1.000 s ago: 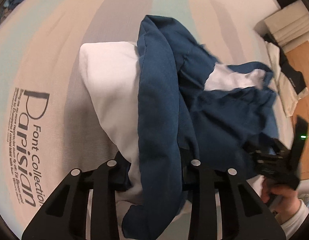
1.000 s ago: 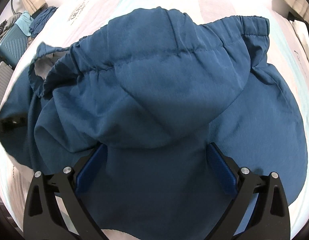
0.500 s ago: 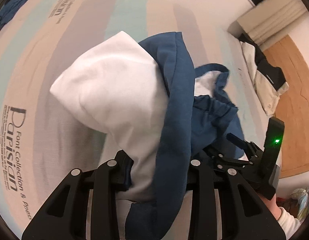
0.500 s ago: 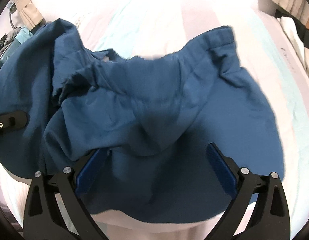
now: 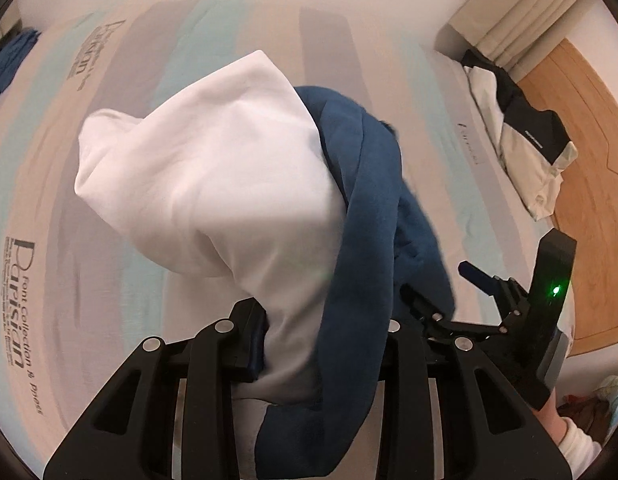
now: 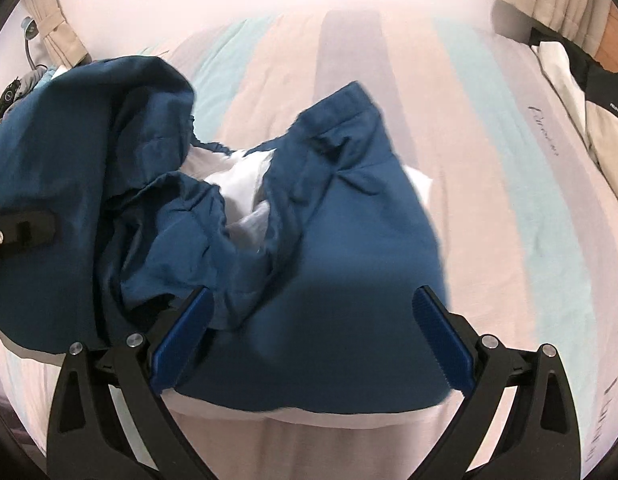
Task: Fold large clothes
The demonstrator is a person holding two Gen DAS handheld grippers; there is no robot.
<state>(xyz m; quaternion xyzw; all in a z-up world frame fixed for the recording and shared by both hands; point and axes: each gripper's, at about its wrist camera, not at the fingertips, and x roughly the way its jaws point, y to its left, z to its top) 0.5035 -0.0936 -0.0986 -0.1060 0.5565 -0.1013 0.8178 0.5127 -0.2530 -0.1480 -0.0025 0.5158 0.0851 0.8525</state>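
Note:
A large blue jacket with a white lining [image 5: 213, 184] hangs from my left gripper [image 5: 321, 344], which is shut on a bunched fold of it, lifted above the striped bed [image 5: 109, 264]. In the right wrist view the rest of the blue jacket [image 6: 341, 248] lies crumpled on the bed [image 6: 509, 184], white lining [image 6: 245, 188] showing in the middle. My right gripper [image 6: 309, 340] is open, its blue pads [image 6: 441, 340] either side of the jacket's near edge, holding nothing. It also shows at the right of the left wrist view [image 5: 505, 312].
A folded black and cream garment [image 5: 525, 148] lies at the bed's far right edge, by a wooden floor [image 5: 589, 184]. More blue cloth [image 5: 9, 60] sits far left. Curtains and a lamp [image 6: 41, 24] stand behind the bed.
My left gripper has lifted the jacket higher, turning more white lining out. My right gripper has pulled back toward the near edge, and the blue cloth that covered its view has dropped onto the bed.

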